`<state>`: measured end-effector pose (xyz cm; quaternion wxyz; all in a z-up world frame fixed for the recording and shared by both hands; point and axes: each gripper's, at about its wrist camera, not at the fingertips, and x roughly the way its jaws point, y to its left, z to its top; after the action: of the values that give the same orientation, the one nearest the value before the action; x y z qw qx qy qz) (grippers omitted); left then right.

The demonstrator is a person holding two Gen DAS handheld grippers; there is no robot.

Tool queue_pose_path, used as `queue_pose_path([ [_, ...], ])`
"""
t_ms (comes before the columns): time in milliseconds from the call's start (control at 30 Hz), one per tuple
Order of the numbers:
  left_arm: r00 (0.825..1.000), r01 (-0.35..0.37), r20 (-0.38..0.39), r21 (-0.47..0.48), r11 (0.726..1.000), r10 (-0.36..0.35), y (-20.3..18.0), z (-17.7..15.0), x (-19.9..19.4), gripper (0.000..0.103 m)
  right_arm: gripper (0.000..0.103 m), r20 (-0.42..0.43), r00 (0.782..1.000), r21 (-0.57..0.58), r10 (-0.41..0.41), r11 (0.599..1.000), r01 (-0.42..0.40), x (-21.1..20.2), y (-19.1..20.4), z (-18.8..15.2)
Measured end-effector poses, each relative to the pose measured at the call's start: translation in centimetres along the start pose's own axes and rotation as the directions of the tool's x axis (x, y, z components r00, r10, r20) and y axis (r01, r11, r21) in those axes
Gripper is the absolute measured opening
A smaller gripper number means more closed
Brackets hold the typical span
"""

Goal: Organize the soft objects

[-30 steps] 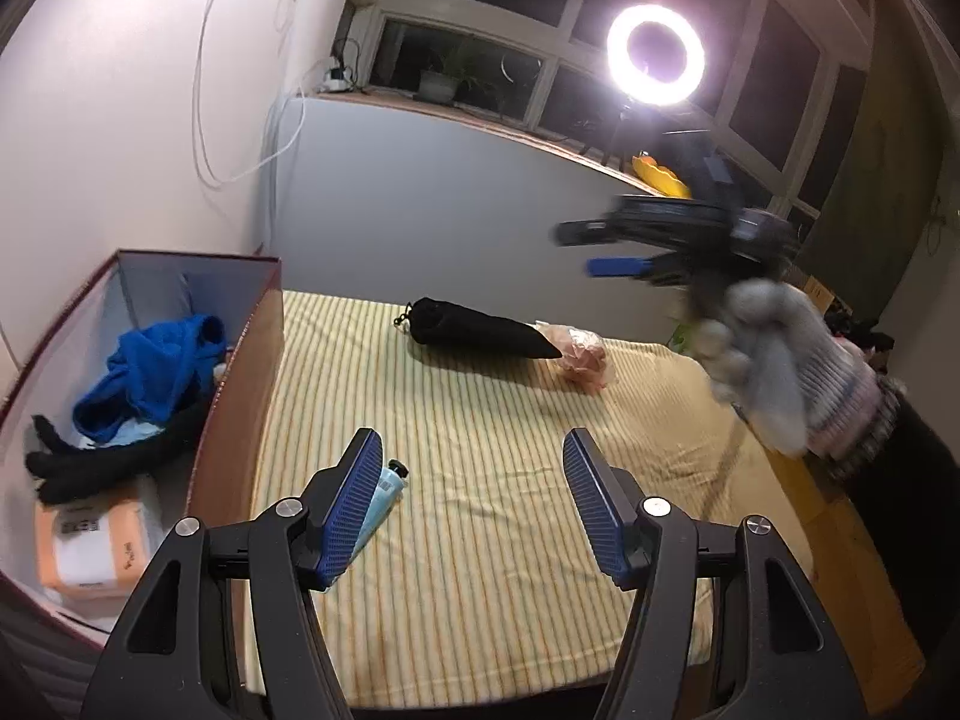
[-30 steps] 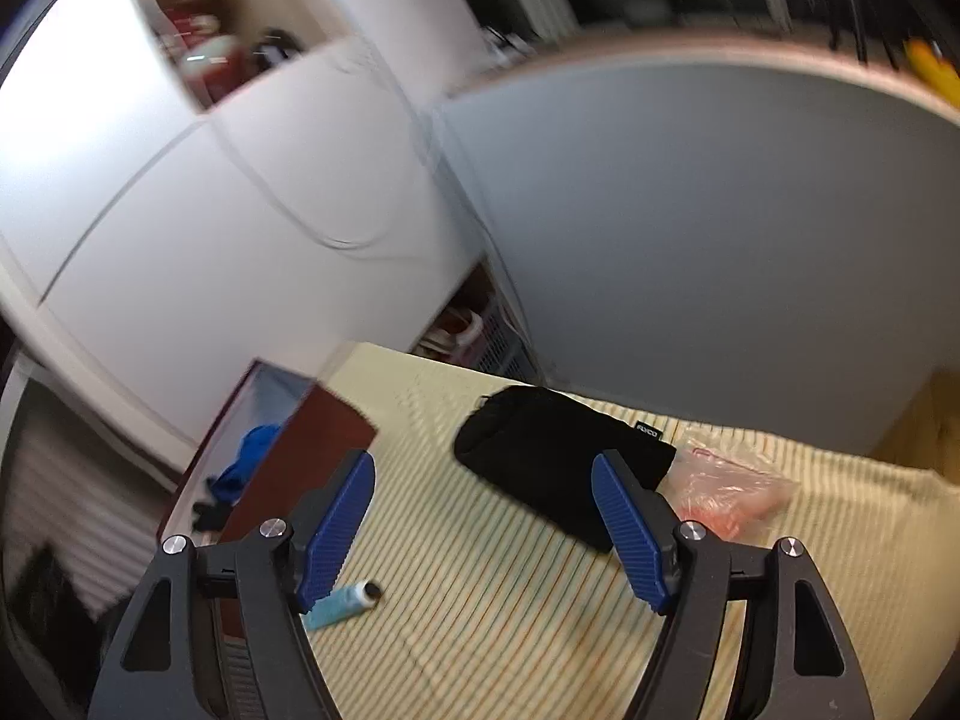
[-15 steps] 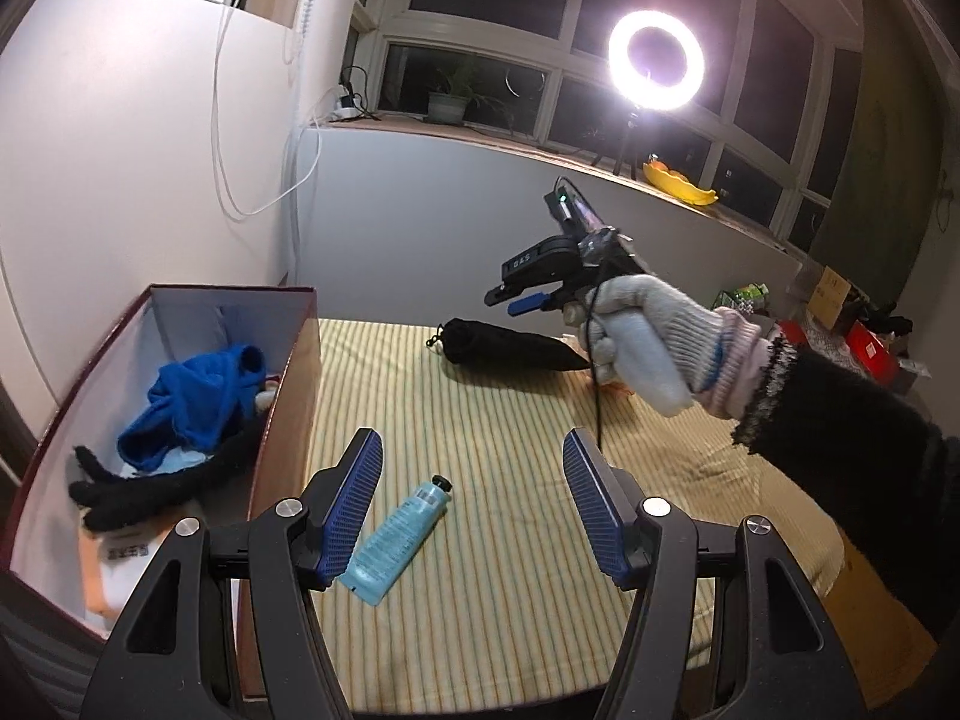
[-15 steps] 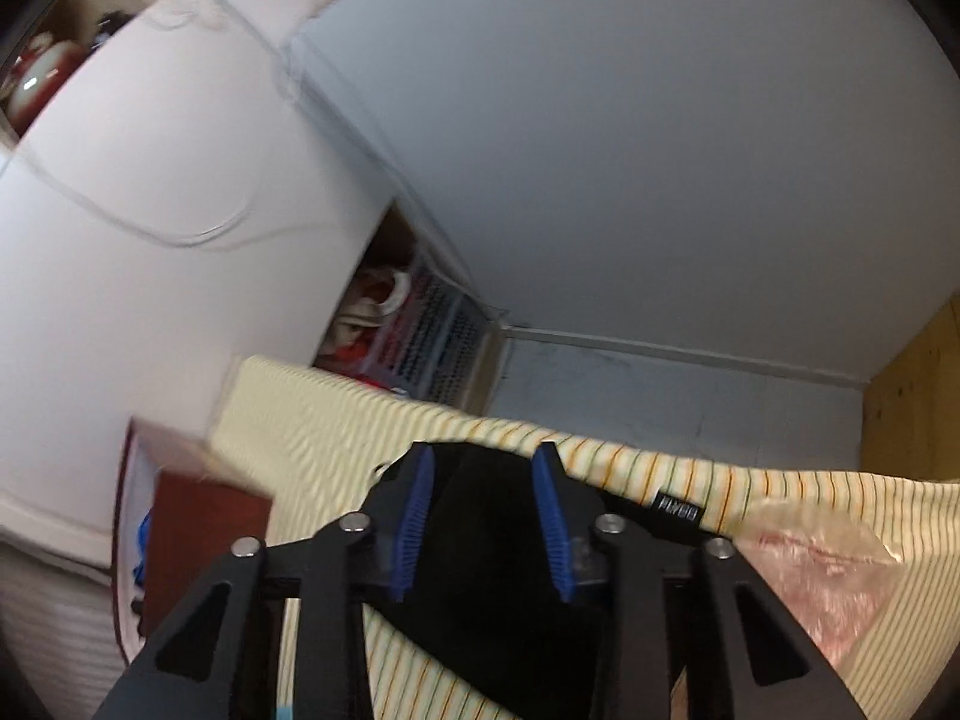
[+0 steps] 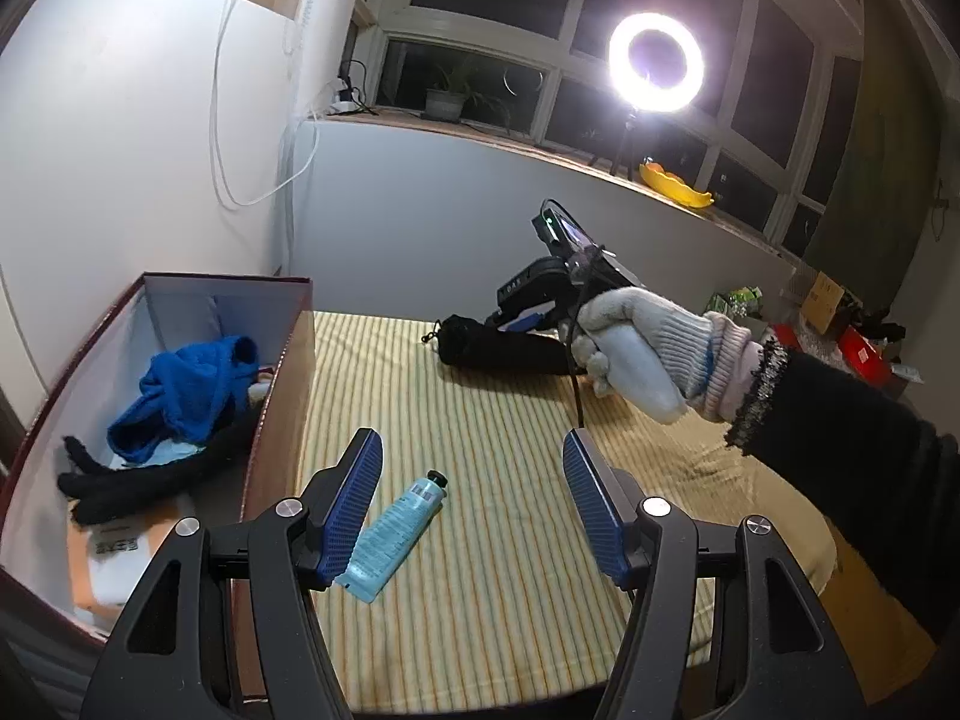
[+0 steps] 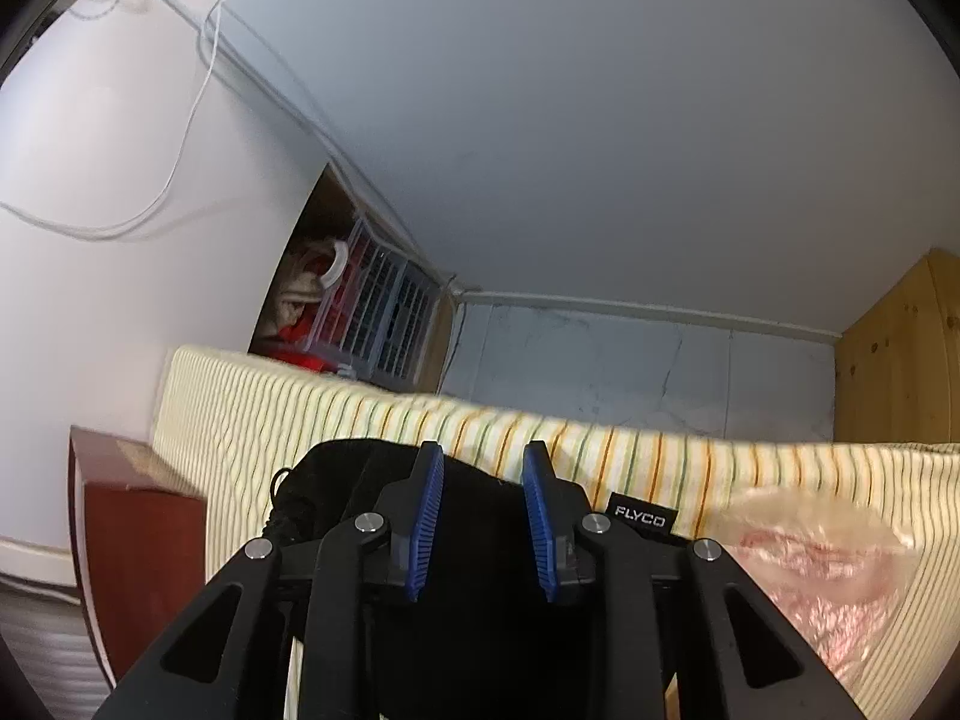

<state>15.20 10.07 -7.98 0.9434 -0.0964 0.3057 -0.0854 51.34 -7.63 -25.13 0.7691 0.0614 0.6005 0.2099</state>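
A black soft pouch (image 5: pixel 498 348) lies at the far side of the striped table (image 5: pixel 480 420). In the right wrist view my right gripper (image 6: pixel 483 516) is shut on the black pouch (image 6: pixel 336 480), its blue pads pinching the fabric. The right gripper also shows in the left wrist view (image 5: pixel 528 315), held by a gloved hand. My left gripper (image 5: pixel 471 510) is open and empty above the near table. A pale blue tube (image 5: pixel 396 534) lies just under its left finger. A pink plastic bag (image 6: pixel 822 576) lies right of the pouch.
A dark red box (image 5: pixel 282 372) stands at the table's left with a blue cloth (image 5: pixel 192 390), a black soft item (image 5: pixel 150 474) and an orange packet (image 5: pixel 120 546) inside. A ring light (image 5: pixel 655 62) stands on the sill behind. A crate (image 6: pixel 384 312) sits beyond the table.
My right gripper has come down onto the black pouch and its jaws have narrowed from wide open to pinching it. My left gripper has pulled back a little, still open.
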Motion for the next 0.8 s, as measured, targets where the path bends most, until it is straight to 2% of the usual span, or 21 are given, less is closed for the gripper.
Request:
queue_pose_path([
  [300,1.0,0.009,0.001,-0.005,1.0,-0.009,0.1,-0.2,-0.3,0.062,0.025,-0.066,0.998,-0.091,0.0,0.996,-0.006,-1.3,1.5,-3.1],
  [600,1.0,0.012,0.001,-0.004,1.0,-0.012,-0.1,-0.5,-0.8,0.062,0.025,-0.074,0.997,-0.208,-0.032,0.978,0.016,-4.0,2.8,-6.4],
  [733,1.0,0.017,-0.001,0.0,1.0,-0.017,-0.2,-0.5,-0.6,0.062,0.025,-0.138,0.989,-0.258,0.057,0.962,-0.092,-5.7,3.3,-8.7],
  [767,1.0,0.02,-0.003,0.001,1.0,-0.02,-0.3,-0.5,-0.5,0.062,0.025,-0.155,0.986,-0.273,0.061,0.957,-0.102,-5.8,3.5,-9.3],
  [800,1.0,0.023,-0.005,0.0,1.0,-0.023,-0.4,-0.5,-0.3,0.062,0.025,-0.152,0.988,-0.299,0.032,0.951,-0.077,-6.0,3.7,-10.1],
])
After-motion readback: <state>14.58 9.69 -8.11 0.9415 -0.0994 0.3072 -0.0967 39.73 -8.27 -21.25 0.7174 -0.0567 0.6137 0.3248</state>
